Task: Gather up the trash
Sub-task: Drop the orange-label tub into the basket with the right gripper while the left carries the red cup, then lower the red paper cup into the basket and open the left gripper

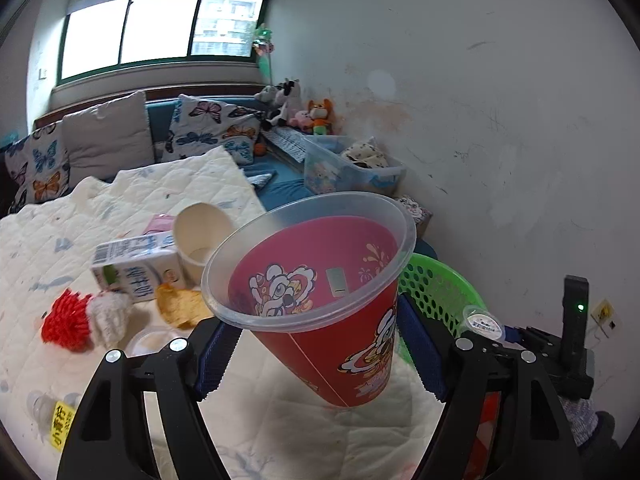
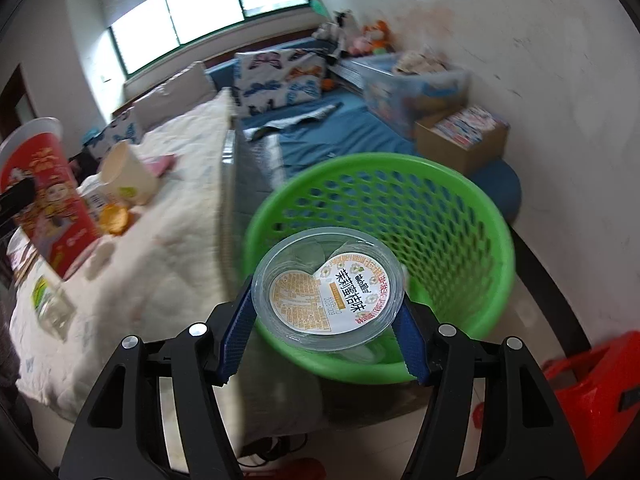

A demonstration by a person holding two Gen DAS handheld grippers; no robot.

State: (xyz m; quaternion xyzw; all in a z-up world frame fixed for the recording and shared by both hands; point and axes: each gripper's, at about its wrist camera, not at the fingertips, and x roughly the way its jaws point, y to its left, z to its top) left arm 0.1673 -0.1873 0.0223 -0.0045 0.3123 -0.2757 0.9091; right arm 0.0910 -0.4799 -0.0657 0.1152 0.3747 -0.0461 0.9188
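My left gripper [image 1: 320,354] is shut on a tall red cartoon-printed cup [image 1: 320,300] with a clear rim, tilted, held above the quilted bed cover [image 1: 120,208]. The same red cup [image 2: 44,192] shows at the left of the right wrist view. My right gripper [image 2: 324,330] is shut on a clear round jelly cup [image 2: 328,288] with a half-peeled printed lid, held over the near rim of the green perforated basket [image 2: 440,216]. The green basket [image 1: 436,292] sits right of the red cup, with the jelly cup [image 1: 482,322] beside it.
On the bed cover lie a milk carton [image 1: 136,268], a cream paper cup [image 1: 200,236], a yellow wrapper [image 1: 180,304], a red-and-white pompom [image 1: 80,320] and a labelled bottle [image 1: 56,416]. A cardboard box [image 2: 460,136] and storage bin [image 2: 412,80] stand by the wall; a red stool [image 2: 592,392] stands near right.
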